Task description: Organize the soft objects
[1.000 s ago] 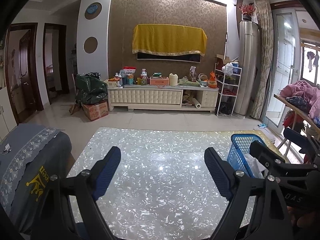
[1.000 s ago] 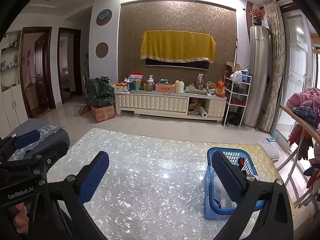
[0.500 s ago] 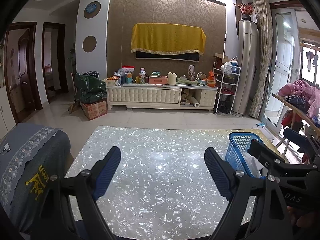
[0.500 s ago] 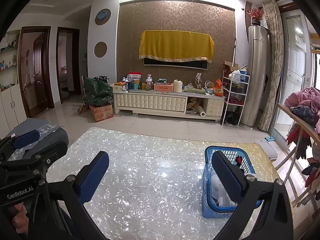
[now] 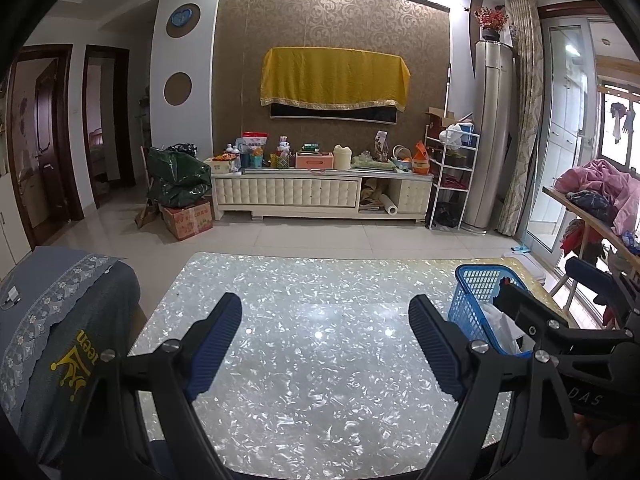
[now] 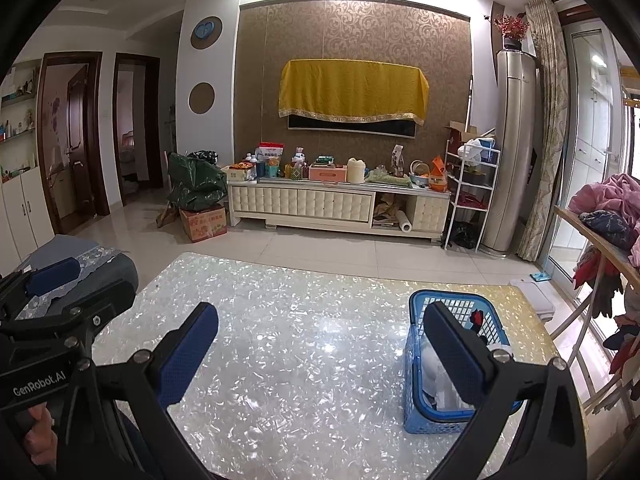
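A blue plastic basket (image 6: 448,364) stands on the right side of the shiny pearl-patterned table (image 6: 304,360). It holds white soft items (image 6: 434,376) and something dark red (image 6: 478,316). It also shows in the left wrist view (image 5: 476,292), partly hidden by the right gripper's body. My left gripper (image 5: 325,340) is open and empty above the table's middle. My right gripper (image 6: 320,348) is open and empty, its right finger (image 6: 452,352) in front of the basket.
A chair with a blue-grey cover (image 5: 60,320) stands at the table's left edge. A rack with pink and dark clothes (image 6: 608,212) is at the right. A TV cabinet (image 6: 336,204) with clutter stands across the tiled floor.
Both views have shifted slightly, the cameras tilting a little. Both grippers stay open and empty. The basket has not moved.
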`<action>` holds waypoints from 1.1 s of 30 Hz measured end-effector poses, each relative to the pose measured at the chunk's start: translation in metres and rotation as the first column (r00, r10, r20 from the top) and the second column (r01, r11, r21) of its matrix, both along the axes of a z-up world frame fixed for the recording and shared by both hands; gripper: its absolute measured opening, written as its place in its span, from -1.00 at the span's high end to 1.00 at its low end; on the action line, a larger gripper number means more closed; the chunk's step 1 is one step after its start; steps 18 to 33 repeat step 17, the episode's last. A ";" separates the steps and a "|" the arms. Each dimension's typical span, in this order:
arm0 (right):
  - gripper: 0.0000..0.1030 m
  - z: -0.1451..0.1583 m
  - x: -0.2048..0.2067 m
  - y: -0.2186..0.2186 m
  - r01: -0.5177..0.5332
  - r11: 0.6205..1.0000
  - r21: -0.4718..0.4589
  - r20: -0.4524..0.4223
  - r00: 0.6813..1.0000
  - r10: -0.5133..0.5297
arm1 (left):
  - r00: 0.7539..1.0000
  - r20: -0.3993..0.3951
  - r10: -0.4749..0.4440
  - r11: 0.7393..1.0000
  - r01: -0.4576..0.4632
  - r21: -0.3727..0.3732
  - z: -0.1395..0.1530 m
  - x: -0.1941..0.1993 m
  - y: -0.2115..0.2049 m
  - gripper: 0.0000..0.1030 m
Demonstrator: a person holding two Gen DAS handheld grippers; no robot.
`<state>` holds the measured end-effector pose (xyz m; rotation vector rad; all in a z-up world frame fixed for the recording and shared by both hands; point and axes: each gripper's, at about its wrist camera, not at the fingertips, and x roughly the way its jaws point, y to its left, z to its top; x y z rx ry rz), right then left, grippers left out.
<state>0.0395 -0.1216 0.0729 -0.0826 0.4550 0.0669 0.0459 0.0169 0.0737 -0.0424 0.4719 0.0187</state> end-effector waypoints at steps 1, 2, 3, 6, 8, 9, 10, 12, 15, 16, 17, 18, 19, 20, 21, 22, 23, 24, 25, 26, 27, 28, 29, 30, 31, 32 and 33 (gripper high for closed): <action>-0.99 0.000 0.000 0.000 0.001 1.000 0.000 0.000 1.000 -0.001 | 1.000 0.000 -0.002 1.000 0.002 0.000 0.000 0.000 0.000 -0.63; -0.99 0.000 0.000 -0.001 0.001 1.000 0.000 0.000 1.000 -0.001 | 1.000 0.000 -0.003 1.000 0.003 -0.001 0.000 0.000 -0.001 -0.63; -0.99 0.001 0.000 0.000 0.002 1.000 0.000 0.001 1.000 -0.002 | 1.000 0.000 -0.005 1.000 0.005 -0.003 0.000 0.000 -0.001 -0.63; -0.99 0.001 -0.001 0.000 0.003 1.000 0.000 0.002 1.000 -0.003 | 1.000 0.003 -0.009 1.000 0.009 -0.006 0.001 -0.002 -0.001 -0.63; -0.99 0.001 -0.001 0.000 0.003 1.000 0.001 0.002 1.000 -0.003 | 1.000 0.004 -0.010 1.000 0.010 -0.004 0.002 -0.002 -0.002 -0.63; -0.99 0.001 -0.001 0.000 0.003 1.000 0.001 0.002 1.000 -0.003 | 1.000 0.004 -0.010 1.000 0.010 -0.005 0.002 -0.002 -0.002 -0.63; -0.99 0.001 -0.001 -0.001 0.003 1.000 0.001 0.002 1.000 -0.003 | 1.000 0.003 -0.011 1.000 0.011 -0.006 0.002 -0.002 -0.002 -0.63; -0.99 0.001 -0.002 -0.001 0.004 1.000 0.003 0.002 1.000 -0.004 | 1.000 0.003 -0.012 1.000 0.012 -0.007 0.002 -0.002 -0.002 -0.63; -0.99 0.001 -0.003 -0.001 0.004 1.000 0.005 -0.001 1.000 -0.004 | 1.000 -0.001 -0.017 1.000 0.017 -0.010 0.002 -0.001 -0.003 -0.63; -0.99 0.000 -0.004 -0.001 0.005 1.000 0.006 -0.002 1.000 -0.005 | 1.000 -0.001 -0.017 1.000 0.017 -0.011 0.002 -0.001 -0.003 -0.63; -0.99 0.000 -0.004 -0.001 0.007 1.000 0.007 -0.001 1.000 -0.007 | 1.000 0.000 -0.016 1.000 0.016 -0.009 0.002 -0.001 -0.003 -0.63; -0.99 0.000 -0.004 -0.001 0.007 1.000 0.007 -0.001 1.000 -0.007 | 1.000 0.000 -0.016 1.000 0.016 -0.009 0.002 -0.001 -0.003 -0.63; -0.99 0.000 -0.004 -0.001 0.007 1.000 0.007 -0.001 1.000 -0.007 | 1.000 0.000 -0.016 1.000 0.016 -0.009 0.002 -0.001 -0.003 -0.63; -0.99 0.000 -0.004 -0.001 0.007 1.000 0.007 -0.001 1.000 -0.007 | 1.000 0.000 -0.016 1.000 0.016 -0.009 0.002 -0.001 -0.003 -0.63; -0.99 0.000 -0.004 -0.001 0.007 1.000 0.007 -0.001 1.000 -0.007 | 1.000 0.000 -0.016 1.000 0.016 -0.009 0.002 -0.001 -0.003 -0.63; -0.99 0.000 -0.004 -0.001 0.007 1.000 0.007 -0.001 1.000 -0.007 | 1.000 0.000 -0.016 1.000 0.016 -0.009 0.002 -0.001 -0.003 -0.63; -0.99 0.000 -0.004 -0.001 0.007 1.000 0.007 -0.001 1.000 -0.007 | 1.000 0.000 -0.016 1.000 0.016 -0.009 0.002 -0.001 -0.003 -0.63; -0.99 0.000 -0.004 -0.001 0.007 1.000 0.007 -0.001 1.000 -0.007 | 1.000 0.000 -0.016 1.000 0.016 -0.009 0.002 -0.001 -0.003 -0.63; -0.99 0.000 -0.004 -0.001 0.007 1.000 0.007 -0.001 1.000 -0.007 | 1.000 0.000 -0.016 1.000 0.016 -0.009 0.002 -0.001 -0.003 -0.63; -0.99 0.000 -0.004 -0.001 0.007 1.000 0.007 -0.001 1.000 -0.007 | 1.000 0.000 -0.016 1.000 0.016 -0.009 0.002 -0.001 -0.003 -0.63; -0.99 0.000 -0.004 -0.001 0.007 1.000 0.007 -0.001 1.000 -0.007 | 1.000 0.000 -0.016 1.000 0.016 -0.009 0.002 -0.001 -0.003 -0.63; -0.99 0.000 -0.004 -0.001 0.007 1.000 0.007 -0.001 1.000 -0.007 | 1.000 0.000 -0.016 1.000 0.016 -0.009 0.002 -0.001 -0.003 -0.63; -0.99 0.000 -0.004 -0.001 0.007 1.000 0.007 -0.001 1.000 -0.007 | 1.000 0.000 -0.016 1.000 0.016 -0.009 0.002 -0.001 -0.003 -0.63; -0.99 0.000 -0.004 -0.001 0.007 1.000 0.007 -0.001 1.000 -0.007 | 1.000 0.000 -0.016 1.000 0.016 -0.009 0.002 -0.001 -0.003 -0.63; -0.99 0.000 -0.004 -0.001 0.007 1.000 0.007 -0.001 1.000 -0.007 | 1.000 0.000 -0.016 1.000 0.016 -0.009 0.002 -0.001 -0.003 -0.63; -0.99 0.000 -0.004 -0.001 0.007 1.000 0.007 -0.001 1.000 -0.007 | 1.000 0.000 -0.016 1.000 0.016 -0.009 0.002 -0.001 -0.003 -0.63; -0.99 0.000 -0.004 -0.001 0.007 1.000 0.007 -0.001 1.000 -0.007 | 1.000 0.000 -0.016 1.000 0.016 -0.009 0.002 -0.001 -0.003 -0.63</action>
